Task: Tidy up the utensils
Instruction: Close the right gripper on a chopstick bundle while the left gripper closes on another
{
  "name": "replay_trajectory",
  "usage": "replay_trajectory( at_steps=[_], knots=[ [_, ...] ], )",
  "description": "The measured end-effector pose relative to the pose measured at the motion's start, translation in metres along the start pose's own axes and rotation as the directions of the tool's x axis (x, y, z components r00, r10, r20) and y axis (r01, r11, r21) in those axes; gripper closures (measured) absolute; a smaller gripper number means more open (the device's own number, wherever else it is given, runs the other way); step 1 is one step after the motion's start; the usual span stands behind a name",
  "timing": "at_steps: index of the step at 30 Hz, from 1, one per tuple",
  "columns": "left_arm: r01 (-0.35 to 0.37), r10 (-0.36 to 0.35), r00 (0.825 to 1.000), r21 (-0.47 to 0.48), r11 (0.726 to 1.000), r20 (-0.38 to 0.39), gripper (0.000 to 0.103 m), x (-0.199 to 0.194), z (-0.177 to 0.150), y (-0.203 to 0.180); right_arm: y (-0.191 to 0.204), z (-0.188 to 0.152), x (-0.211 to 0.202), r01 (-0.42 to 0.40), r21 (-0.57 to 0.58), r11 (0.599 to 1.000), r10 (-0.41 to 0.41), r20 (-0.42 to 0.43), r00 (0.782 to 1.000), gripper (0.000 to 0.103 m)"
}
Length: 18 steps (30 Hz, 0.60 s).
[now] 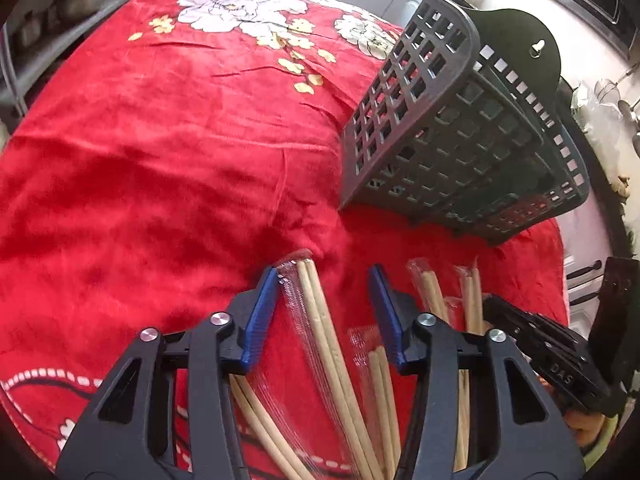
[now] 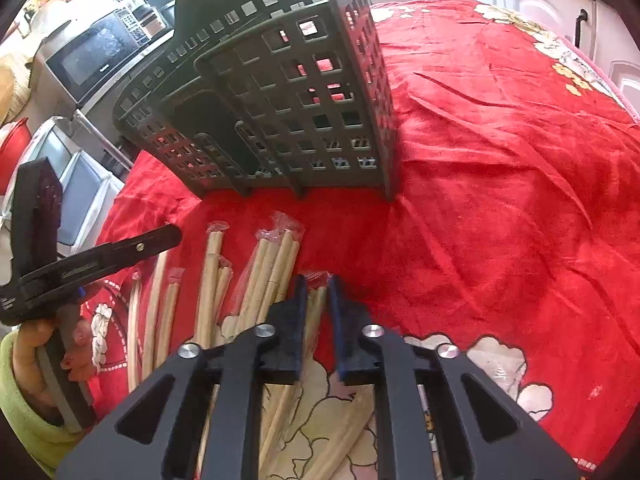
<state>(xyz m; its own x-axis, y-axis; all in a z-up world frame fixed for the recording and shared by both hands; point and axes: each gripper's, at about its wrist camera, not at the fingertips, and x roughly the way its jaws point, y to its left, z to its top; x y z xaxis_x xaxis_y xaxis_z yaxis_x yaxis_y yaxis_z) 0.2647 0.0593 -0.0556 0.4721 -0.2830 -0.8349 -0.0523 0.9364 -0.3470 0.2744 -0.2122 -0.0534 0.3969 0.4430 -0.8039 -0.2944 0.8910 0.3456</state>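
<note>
Left wrist view: nearest the lens, the left gripper (image 1: 324, 272) stands part open with a wrapped pair of chopsticks (image 1: 320, 320) between its blue fingers (image 1: 262, 312). The clear wrapper lies against the left finger, while the right finger stands clear of the sticks, so nothing is clamped. This pair's long axis runs from the lower edge up toward the basket, its sealed end just past the fingertips. More wrapped pairs (image 1: 432, 292) lie beside it on the red flowered cloth (image 1: 140, 140), fanned out and all pointing roughly the same way. Beyond them the dark grid basket (image 1: 452, 128) stands upright on the cloth; the part of its inside that shows holds nothing.

In the right wrist view, the right gripper (image 2: 318, 284) is drawn narrow, its fingers pressing both sides of another wrapped pair (image 2: 316, 304) near that pair's far end, which points toward the basket (image 2: 280, 92). To the left, a hand (image 2: 44, 344) in a green sleeve holds the other gripper above the fanned pairs.
</note>
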Motion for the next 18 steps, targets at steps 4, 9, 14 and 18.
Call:
replay_trajectory(
  at_steps=[4,9,14,18],
  knots=[
    [-0.029,0.029,1.000,0.000,1.000,0.007,0.083,0.003,0.006,0.003,0.000,0.000,-0.003,-0.005,0.006,1.000,0.005,0.018,1.000,0.095],
    [-0.041,0.041,0.999,0.019,0.999,0.020,0.095,0.004,0.006,0.004,0.003,0.000,-0.014,-0.020,0.010,1.000,0.019,0.048,0.999,0.096],
    [0.014,-0.015,0.998,0.021,1.000,0.062,0.098,-0.014,0.004,0.001,0.009,0.001,-0.036,-0.048,-0.004,0.999,0.049,0.100,0.994,0.096],
    [0.048,-0.059,0.989,0.084,0.995,0.135,0.099,-0.044,0.003,-0.019,0.016,0.004,-0.059,-0.073,-0.028,0.997,0.076,0.150,0.986,0.097]
  ],
)
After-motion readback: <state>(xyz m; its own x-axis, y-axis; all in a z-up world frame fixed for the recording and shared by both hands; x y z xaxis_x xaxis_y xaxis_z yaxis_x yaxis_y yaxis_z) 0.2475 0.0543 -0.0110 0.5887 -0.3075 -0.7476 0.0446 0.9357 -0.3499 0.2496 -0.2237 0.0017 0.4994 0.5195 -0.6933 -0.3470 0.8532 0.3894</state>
